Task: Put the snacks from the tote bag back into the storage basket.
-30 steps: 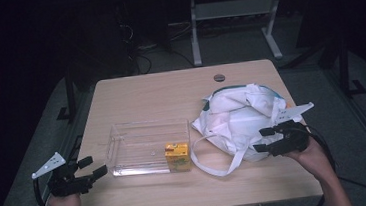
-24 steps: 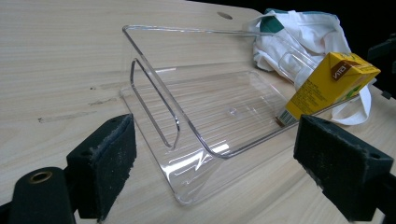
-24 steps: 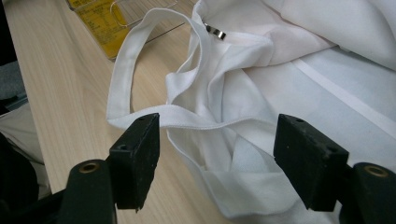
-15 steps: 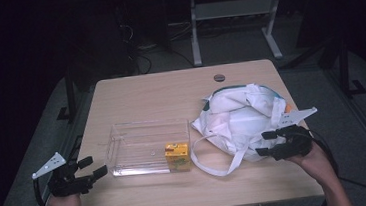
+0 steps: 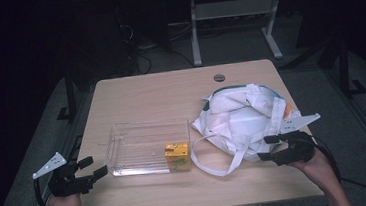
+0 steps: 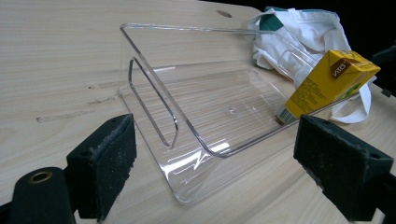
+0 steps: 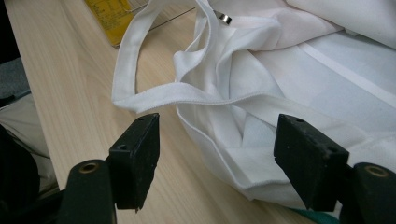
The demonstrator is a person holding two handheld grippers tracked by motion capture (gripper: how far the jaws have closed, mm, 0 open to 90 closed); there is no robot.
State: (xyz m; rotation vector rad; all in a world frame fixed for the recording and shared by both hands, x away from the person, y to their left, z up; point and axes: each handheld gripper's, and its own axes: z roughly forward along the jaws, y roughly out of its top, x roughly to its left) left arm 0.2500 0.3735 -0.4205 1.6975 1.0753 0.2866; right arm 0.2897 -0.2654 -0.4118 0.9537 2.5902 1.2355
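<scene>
Beside the clear plastic tray (image 5: pixel 145 147) holding a yellow juice carton (image 5: pixel 177 156), the right claw (image 5: pixel 270 147) gapes over the crumpled white cloth bag (image 5: pixel 245 117); left claw (image 5: pixel 91 167) spread, empty.

A: What's on the table (image 5: pixel 160 92)?
B: Tray (image 5: pixel 147 147) left of centre, cloth bag (image 5: pixel 245 117) to its right, just beside it.
A: The carton (image 5: pixel 177 156)?
B: In the tray, near-right corner, next to the bag's strap (image 5: pixel 212 168).
A: Tools?
B: Left tool (image 5: pixel 94 167) at the near-left edge, just left of the tray. Right tool (image 5: pixel 268 147) at the bag's near-right side.
A: Behind the bag?
B: A hole (image 5: pixel 219 77) in the tabletop, near the far edge.
</scene>
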